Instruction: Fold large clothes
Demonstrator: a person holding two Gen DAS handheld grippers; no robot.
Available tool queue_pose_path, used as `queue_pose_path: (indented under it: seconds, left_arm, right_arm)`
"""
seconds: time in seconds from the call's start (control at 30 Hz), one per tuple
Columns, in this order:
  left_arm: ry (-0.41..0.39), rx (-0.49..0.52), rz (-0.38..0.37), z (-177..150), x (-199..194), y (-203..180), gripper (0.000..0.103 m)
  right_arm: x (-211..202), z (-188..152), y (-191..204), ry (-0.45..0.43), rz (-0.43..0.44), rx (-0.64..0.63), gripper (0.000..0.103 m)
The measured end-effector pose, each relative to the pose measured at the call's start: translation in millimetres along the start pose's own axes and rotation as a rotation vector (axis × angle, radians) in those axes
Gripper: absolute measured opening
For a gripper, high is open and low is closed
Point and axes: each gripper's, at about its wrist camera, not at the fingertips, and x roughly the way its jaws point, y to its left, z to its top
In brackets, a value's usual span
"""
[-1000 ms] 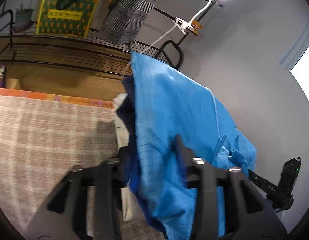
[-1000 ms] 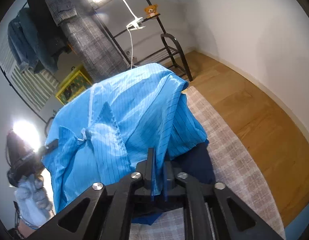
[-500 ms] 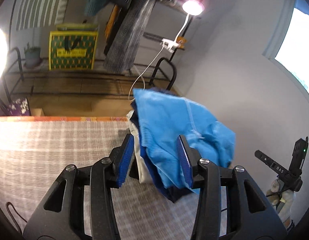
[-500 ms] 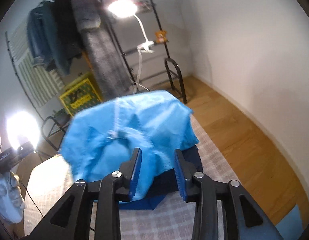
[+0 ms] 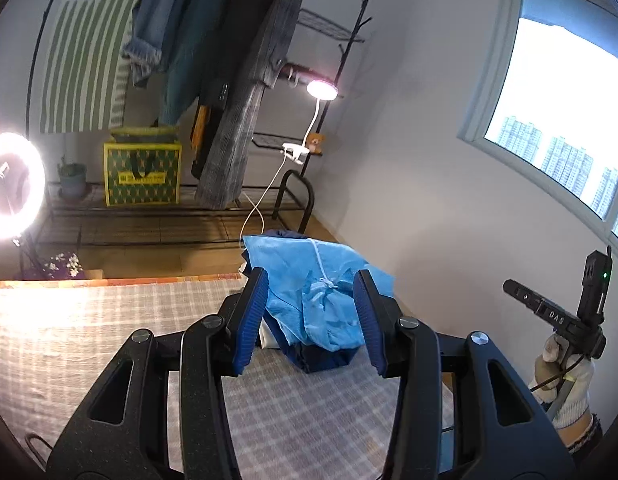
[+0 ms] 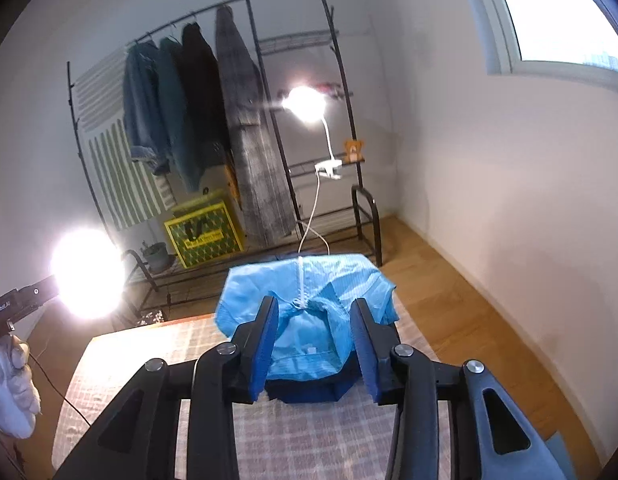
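— Looking along the left tongs, what do you see?

— Both blue-padded fingers stand wide apart with nothing between them. Beyond them a light blue garment lies bunched on top of a dark blue garment, at the far right part of the checked tabletop.

— And the right tongs?

— Spread wide as well, gripping nothing. From that view the light blue garment sits just past the fingertips, covering the dark blue garment on the tabletop, with a white cord running down its middle.

— What's behind?

— A clothes rack with hanging jackets, a yellow-and-green bag on its low shelf, a clip lamp shining, and a ring light at the left.
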Motion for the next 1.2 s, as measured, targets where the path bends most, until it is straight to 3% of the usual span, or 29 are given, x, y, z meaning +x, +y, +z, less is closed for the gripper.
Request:
queue_pose_path:
  seconds: [0.27, 0.37, 0.47, 0.57, 0.67, 0.87, 1.1, 1.2]
  left_arm:
    - [-0.044, 0.058, -0.013, -12, -101, -9, 0.044]
    - [-0.050, 0.089, -0.013, -25, -134, -13, 0.044]
    - [-0.051, 0.110, -0.014, -38, -160, -16, 0.045]
    - [-0.049, 0.126, -0.008, -52, -180, -18, 0.050]
    - [-0.056, 0.155, 0.011, -70, -199, -21, 0.065]
    - [-0.018, 0.163, 0.021, -107, -202, -14, 0.082]
    - [-0.027, 0.163, 0.080, -154, -187, -5, 0.100]
    - [-0.030, 0.189, 0.126, -169, -175, -6, 0.101]
  right_arm:
    - [-89, -1, 36, -0.076, 0.012, -0.027, 0.048]
    - [-113, -8, 51, -0.093, 0.021, -0.051, 0.063]
    - [-134, -18, 67, -0.103, 0.038, -0.079, 0.064]
    - [-146, -28, 79, -0.094, 0.055, -0.093, 0.068]
    - [-152, -39, 89, -0.089, 0.071, -0.107, 0.083]
    - [-145, -70, 105, -0.077, 0.069, -0.121, 0.103]
    - [-115, -102, 111, -0.056, 0.039, -0.101, 0.103]
    - [-96, -112, 113, -0.048, 0.008, -0.099, 0.103]
